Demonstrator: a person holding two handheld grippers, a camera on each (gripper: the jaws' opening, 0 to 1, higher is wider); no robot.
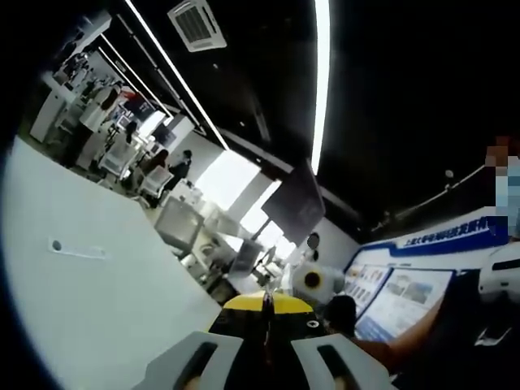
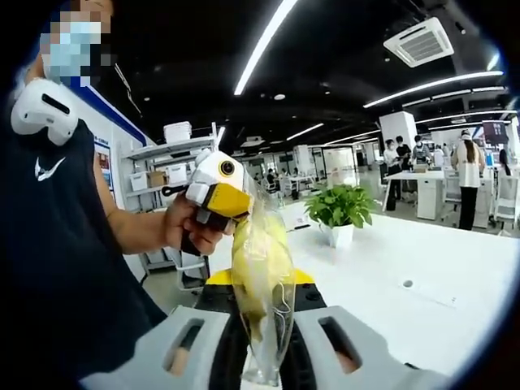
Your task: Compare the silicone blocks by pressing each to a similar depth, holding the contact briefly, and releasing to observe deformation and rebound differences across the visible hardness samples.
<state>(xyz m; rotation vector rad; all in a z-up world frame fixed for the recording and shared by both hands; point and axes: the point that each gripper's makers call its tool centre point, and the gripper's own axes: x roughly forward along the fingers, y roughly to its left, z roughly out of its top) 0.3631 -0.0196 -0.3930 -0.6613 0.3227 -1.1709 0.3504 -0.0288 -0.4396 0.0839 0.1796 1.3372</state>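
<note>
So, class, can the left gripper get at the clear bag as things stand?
Probably yes: the left gripper is at the top of the clear bag, which sits between the right gripper's jaws.

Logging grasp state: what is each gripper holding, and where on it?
Right gripper clamps a clear bag of yellow contents near its lower end. Whether the left gripper grips its top end cannot be told.

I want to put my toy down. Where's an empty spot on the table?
The white table is bare around the small round hole, between the potted plant and the near edge. It's crowded by the clear bag of something yellow, which hangs between the left gripper and the right gripper.
</note>
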